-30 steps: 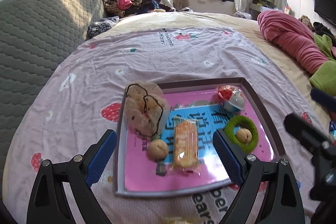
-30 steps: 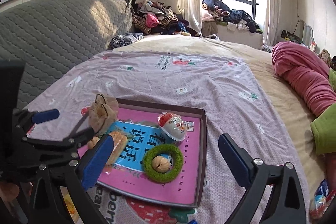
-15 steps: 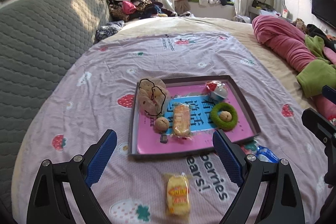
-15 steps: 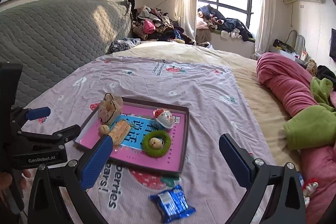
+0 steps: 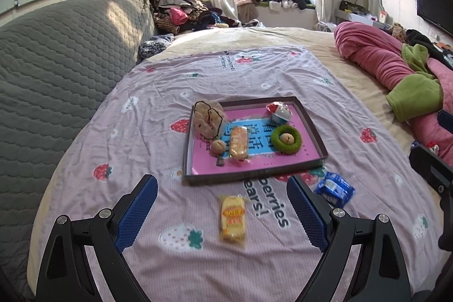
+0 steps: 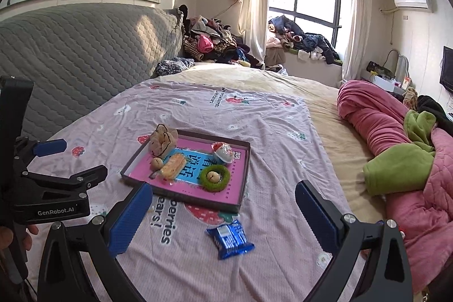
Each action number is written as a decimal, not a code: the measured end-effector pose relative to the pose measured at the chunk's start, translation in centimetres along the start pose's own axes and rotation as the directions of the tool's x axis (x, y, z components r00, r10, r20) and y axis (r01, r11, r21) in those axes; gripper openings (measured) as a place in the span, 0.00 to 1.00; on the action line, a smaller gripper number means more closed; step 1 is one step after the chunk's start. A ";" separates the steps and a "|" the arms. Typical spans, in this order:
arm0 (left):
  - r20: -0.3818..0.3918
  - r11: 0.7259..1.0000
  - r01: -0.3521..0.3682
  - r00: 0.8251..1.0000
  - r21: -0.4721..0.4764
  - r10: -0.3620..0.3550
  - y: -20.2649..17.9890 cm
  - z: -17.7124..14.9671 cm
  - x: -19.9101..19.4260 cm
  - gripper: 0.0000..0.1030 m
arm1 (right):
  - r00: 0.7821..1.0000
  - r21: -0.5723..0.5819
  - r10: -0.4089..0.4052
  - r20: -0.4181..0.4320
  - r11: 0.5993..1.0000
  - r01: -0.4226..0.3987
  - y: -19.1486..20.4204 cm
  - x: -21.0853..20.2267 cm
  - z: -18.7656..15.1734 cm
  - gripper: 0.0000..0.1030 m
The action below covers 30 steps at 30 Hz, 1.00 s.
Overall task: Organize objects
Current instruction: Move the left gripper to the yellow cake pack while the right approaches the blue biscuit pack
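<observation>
A shallow box lid (image 5: pixel 310 125) (image 6: pixel 245 173) with a pink and blue print lies on the bedspread. In it are a beige drawstring pouch (image 5: pixel 207 118), a walnut (image 5: pixel 218 146), an orange snack pack (image 5: pixel 238 142), a green ring (image 5: pixel 286 138) around a second walnut, and a red and white capsule (image 5: pixel 279 111). A yellow snack pack (image 5: pixel 232 217) lies on the spread in front of the lid, below my open left gripper (image 5: pixel 222 210). A blue packet (image 6: pixel 230 239) (image 5: pixel 334 188) lies under my open right gripper (image 6: pixel 223 212). Both grippers hold nothing.
A grey quilted headboard (image 5: pixel 56 58) runs along the left. Pink and green blankets (image 6: pixel 402 154) are heaped on the right side of the bed. Clothes are piled at the far end by the window (image 6: pixel 215 41). A hand (image 6: pixel 8 234) holds the left gripper.
Both grippers have pulled back and up from the box lid. The yellow snack pack and the blue packet on the spread have come into view. The jaws stay open.
</observation>
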State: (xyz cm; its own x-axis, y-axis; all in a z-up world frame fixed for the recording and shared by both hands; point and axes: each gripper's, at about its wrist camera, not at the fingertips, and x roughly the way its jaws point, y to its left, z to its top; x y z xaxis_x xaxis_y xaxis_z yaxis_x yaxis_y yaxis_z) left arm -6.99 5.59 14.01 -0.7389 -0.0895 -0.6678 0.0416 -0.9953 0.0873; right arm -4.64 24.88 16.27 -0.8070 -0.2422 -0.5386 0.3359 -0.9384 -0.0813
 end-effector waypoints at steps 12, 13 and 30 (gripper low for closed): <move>-0.017 1.000 -0.007 1.000 0.003 0.007 -0.7 -2.8 -1.8 0.90 | 1.000 -0.013 -0.002 -0.021 1.000 0.001 -0.5 -2.4 -2.4 0.99; -0.019 1.000 -0.001 1.000 0.005 0.001 -0.8 -3.1 -1.7 0.90 | 1.000 -0.018 -0.003 -0.027 1.000 0.002 -0.6 -2.2 -2.7 0.99; -0.122 0.999 0.036 0.992 -0.015 -0.037 -0.3 -6.8 4.3 0.90 | 0.985 -0.038 0.016 -0.170 0.999 -0.023 -0.2 4.4 -6.7 0.99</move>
State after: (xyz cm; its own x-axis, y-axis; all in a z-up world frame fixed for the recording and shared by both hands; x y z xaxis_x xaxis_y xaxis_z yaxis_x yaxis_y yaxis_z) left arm -5.60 5.20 6.05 -0.6522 -0.0562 -0.7560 0.0257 -0.9983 0.0520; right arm -5.04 25.66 8.30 -0.7070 -0.2115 -0.6749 0.3725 -0.9225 -0.1012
